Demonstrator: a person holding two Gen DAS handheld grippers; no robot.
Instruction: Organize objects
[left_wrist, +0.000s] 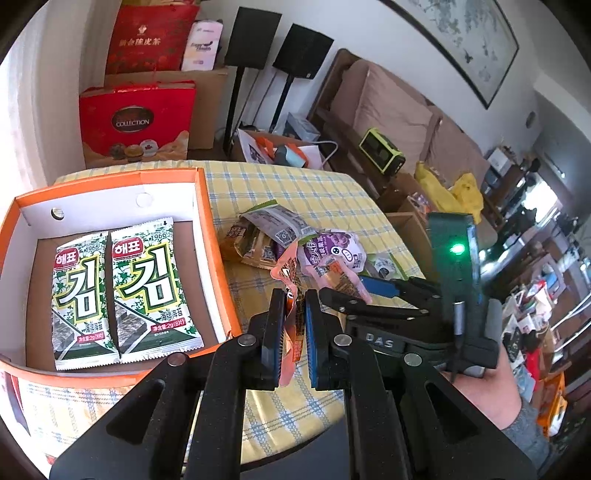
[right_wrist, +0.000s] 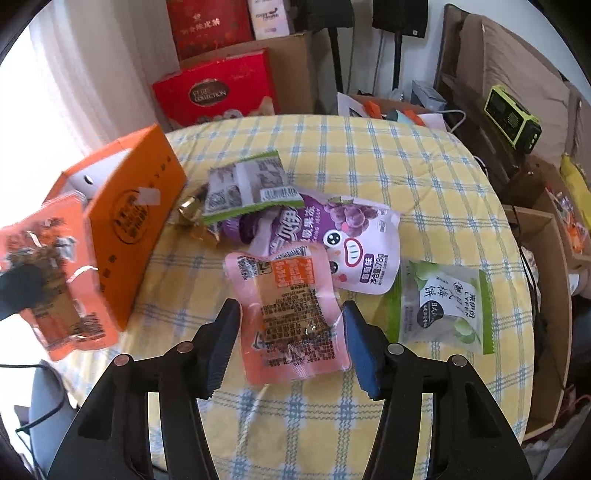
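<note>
My left gripper (left_wrist: 291, 332) is shut on an orange snack packet (left_wrist: 295, 325), held just right of the orange box (left_wrist: 218, 236). Two green seaweed packets (left_wrist: 79, 299) (left_wrist: 155, 288) lie flat inside that box. In the right wrist view the held packet (right_wrist: 55, 277) hangs blurred beside the box (right_wrist: 136, 221). My right gripper (right_wrist: 291, 339) points down over a pink packet (right_wrist: 291, 314) that lies flat on the cloth between its pads, and I see no squeeze on it. From the left wrist view, the right gripper (left_wrist: 360, 291) sits at the snack pile.
A purple grape pouch (right_wrist: 351, 236), a grey-green packet (right_wrist: 251, 184), a gold wrapper (right_wrist: 192, 214) and a green plum packet (right_wrist: 447, 306) lie on the yellow plaid tablecloth (right_wrist: 369, 155). Red gift boxes (right_wrist: 218, 88), cardboard boxes and speaker stands crowd the far edge.
</note>
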